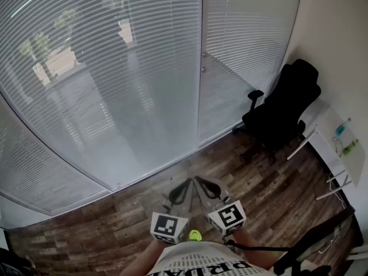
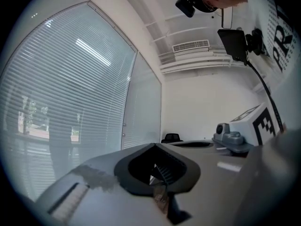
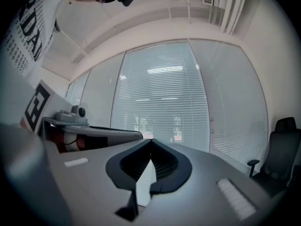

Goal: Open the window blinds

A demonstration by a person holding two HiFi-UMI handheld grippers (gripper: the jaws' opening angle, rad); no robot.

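**Task state.** The blinds hang fully lowered behind the glass wall and cover every pane down to the floor. The slats lie nearly flat against the glass, so only dim shapes of the outside show through. Nothing of the opening appears to be done. No cord or wand can be made out. Two small knobs sit on the post between the middle pane and the right one, and they may be the control. What is left, by this reading, is the whole job: get to the wall, find the control, then work it.

**Claws.** Both are held low and close to the person's body, side by side, well apart from the blinds. The left claw is pressed together, tips meeting, with nothing between them; its own view looks along the wall toward the far corner. The right claw is likewise pressed together and empty, and its view faces the blinds squarely. Neither touches any part of the window, though the two lean toward each other at the tips.
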